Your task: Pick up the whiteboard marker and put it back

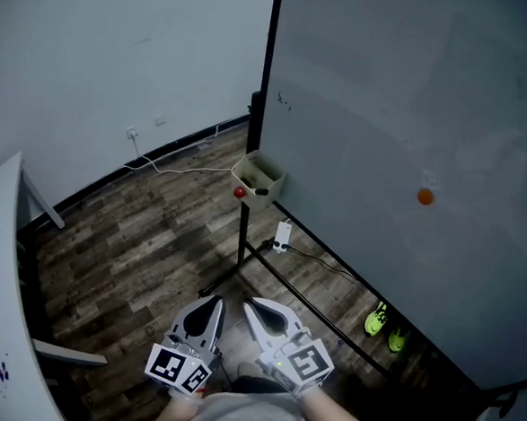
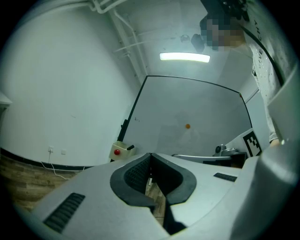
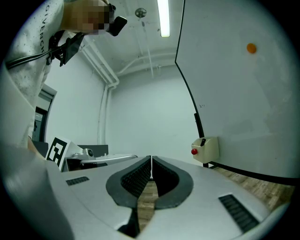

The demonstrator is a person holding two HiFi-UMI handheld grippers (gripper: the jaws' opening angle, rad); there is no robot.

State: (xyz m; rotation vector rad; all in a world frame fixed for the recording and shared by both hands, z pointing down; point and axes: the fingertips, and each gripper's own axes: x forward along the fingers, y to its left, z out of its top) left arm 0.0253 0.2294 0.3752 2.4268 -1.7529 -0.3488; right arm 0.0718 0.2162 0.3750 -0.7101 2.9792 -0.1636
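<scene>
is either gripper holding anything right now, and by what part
Nothing is held. The left gripper and the right gripper both have their jaws shut together with nothing between them.

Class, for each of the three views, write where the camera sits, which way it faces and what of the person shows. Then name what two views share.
Head view: on the head, looking steeply down at floor and whiteboard; left gripper and right gripper show at the bottom.
Left gripper view: on the left gripper, facing the whiteboard; its shut jaws show.
Right gripper view: on the right gripper, facing along the whiteboard; its shut jaws show.
Shared: box and orange dot.
</scene>
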